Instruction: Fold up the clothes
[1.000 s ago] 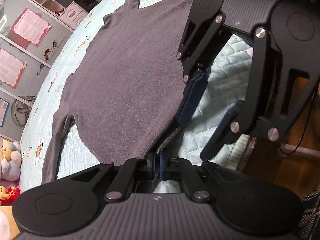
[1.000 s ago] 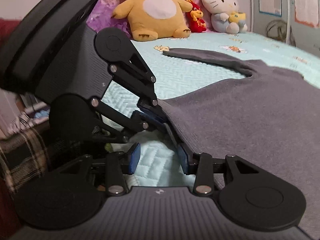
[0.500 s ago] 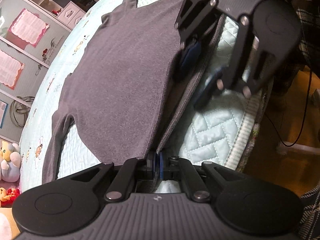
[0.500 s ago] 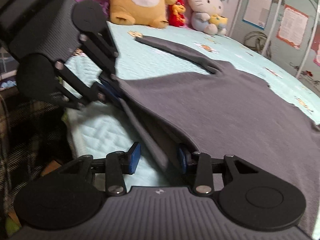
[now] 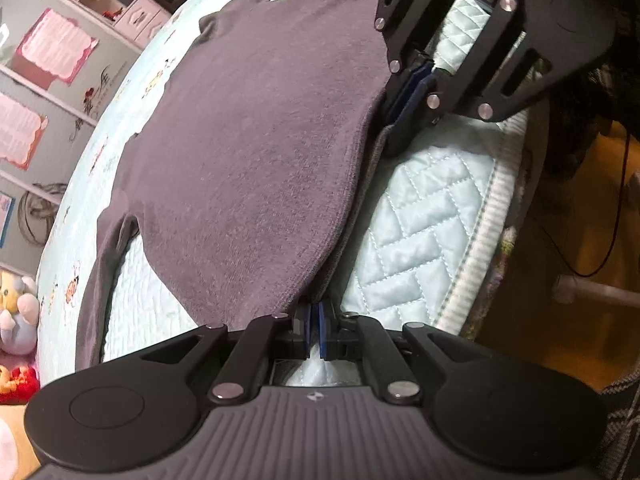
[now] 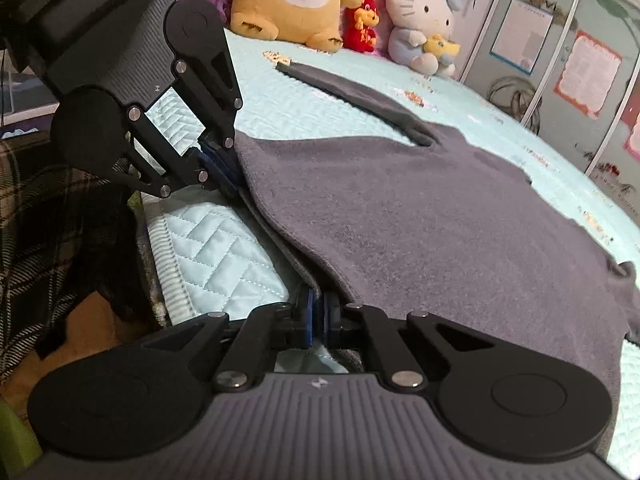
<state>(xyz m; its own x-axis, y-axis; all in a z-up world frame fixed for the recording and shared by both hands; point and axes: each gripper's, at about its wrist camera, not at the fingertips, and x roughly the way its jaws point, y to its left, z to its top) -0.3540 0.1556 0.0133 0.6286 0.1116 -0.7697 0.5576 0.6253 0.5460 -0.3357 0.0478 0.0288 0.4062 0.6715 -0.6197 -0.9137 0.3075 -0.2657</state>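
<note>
A dark grey sweater [image 5: 248, 152] lies spread flat on the light blue quilted bed [image 5: 420, 232], one sleeve [image 5: 100, 272] trailing off to the left. My left gripper [image 5: 314, 320] is shut on the near hem. Further along the same hem, at the upper right, my right gripper [image 5: 412, 92] has its jaws closing tight with the cloth between the blue pads. In the right wrist view the right gripper [image 6: 316, 316] pinches the sweater [image 6: 420, 220] hem at the bottom centre. The left gripper [image 6: 218, 168] grips it at the upper left.
Plush toys, a yellow one [image 6: 288, 0] and a white cat [image 6: 424, 28], line the far end of the bed. The mattress edge [image 5: 472, 256] runs just beside both grippers, with wooden floor [image 5: 560, 320] below. Cabinets with pink papers [image 5: 56, 48] stand beyond the bed.
The right gripper's jaws went from wide open beside the hem to closed on it, and it rolled and shifted along the edge. The left gripper stayed shut and still.
</note>
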